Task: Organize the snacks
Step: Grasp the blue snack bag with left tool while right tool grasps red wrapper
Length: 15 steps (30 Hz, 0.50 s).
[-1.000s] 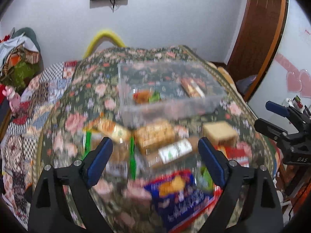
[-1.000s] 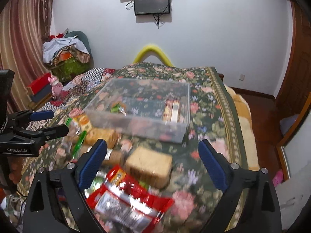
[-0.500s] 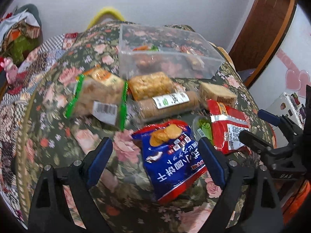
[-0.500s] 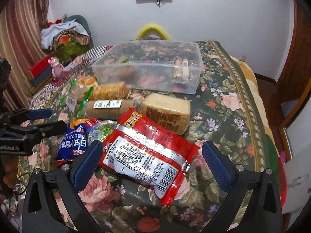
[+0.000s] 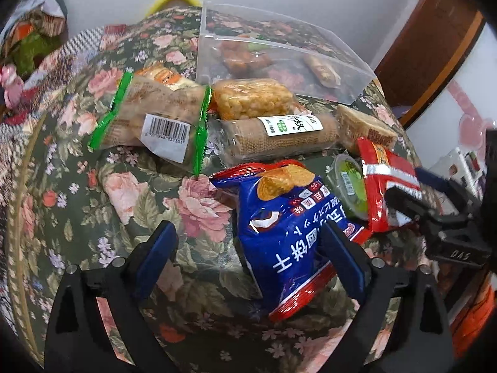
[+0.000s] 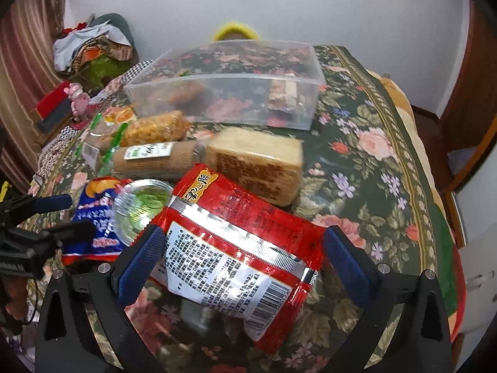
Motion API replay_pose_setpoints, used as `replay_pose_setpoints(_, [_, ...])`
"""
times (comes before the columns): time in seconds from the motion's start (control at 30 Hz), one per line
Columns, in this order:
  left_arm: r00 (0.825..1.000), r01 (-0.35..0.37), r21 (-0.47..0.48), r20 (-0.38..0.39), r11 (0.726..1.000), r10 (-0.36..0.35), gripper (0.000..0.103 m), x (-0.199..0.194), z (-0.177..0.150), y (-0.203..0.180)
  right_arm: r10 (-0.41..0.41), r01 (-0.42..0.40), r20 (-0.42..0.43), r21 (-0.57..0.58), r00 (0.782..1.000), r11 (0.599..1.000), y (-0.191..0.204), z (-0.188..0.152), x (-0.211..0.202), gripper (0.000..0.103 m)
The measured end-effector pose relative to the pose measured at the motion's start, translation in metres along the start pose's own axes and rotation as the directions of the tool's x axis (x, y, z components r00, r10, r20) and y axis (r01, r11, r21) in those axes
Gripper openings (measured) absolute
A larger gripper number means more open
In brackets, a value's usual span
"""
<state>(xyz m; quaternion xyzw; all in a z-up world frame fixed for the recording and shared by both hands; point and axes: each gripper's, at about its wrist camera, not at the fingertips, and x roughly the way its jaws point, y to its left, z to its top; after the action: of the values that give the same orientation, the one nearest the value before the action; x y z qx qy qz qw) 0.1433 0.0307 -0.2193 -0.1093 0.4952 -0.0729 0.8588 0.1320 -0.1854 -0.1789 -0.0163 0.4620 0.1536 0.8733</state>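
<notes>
Straddling the red packet point(image 6: 236, 248), right tool point(image 6: 243, 255) (jaws spread).

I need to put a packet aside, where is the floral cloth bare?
Bare cloth lies right of the tan wafer block and clear plastic bin, and left of the blue chip bag. Between bin and red packet, snacks crowd.

Floral tbl point(image 6: 366, 143): snacks point(image 5: 174, 118), bin point(image 6: 236, 93)
</notes>
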Motion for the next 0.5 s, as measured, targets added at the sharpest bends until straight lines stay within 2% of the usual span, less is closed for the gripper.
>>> replay_pose_setpoints(0.23, [1.000,0.026,0.007,0.003,1.000,-0.026,0.095,0.009,0.007,-0.015,-0.033,0.034,-0.005,0.052,0.999,0.998,-0.019,-0.004,-0.008,0.103])
replay_pose_setpoints(0.37, [1.000,0.017,0.020,-0.001,1.000,-0.017,0.095,0.018,0.010,-0.022,-0.035,0.037,-0.024,0.069,0.999,0.997,-0.026,-0.008,-0.006,0.103])
replay_pose_setpoints(0.5, [1.000,0.023,0.009,0.002,1.000,-0.023,0.095,0.026,0.010,-0.023,0.011,-0.005,-0.047,0.126,0.999,0.992,-0.034,-0.013,0.002,0.103])
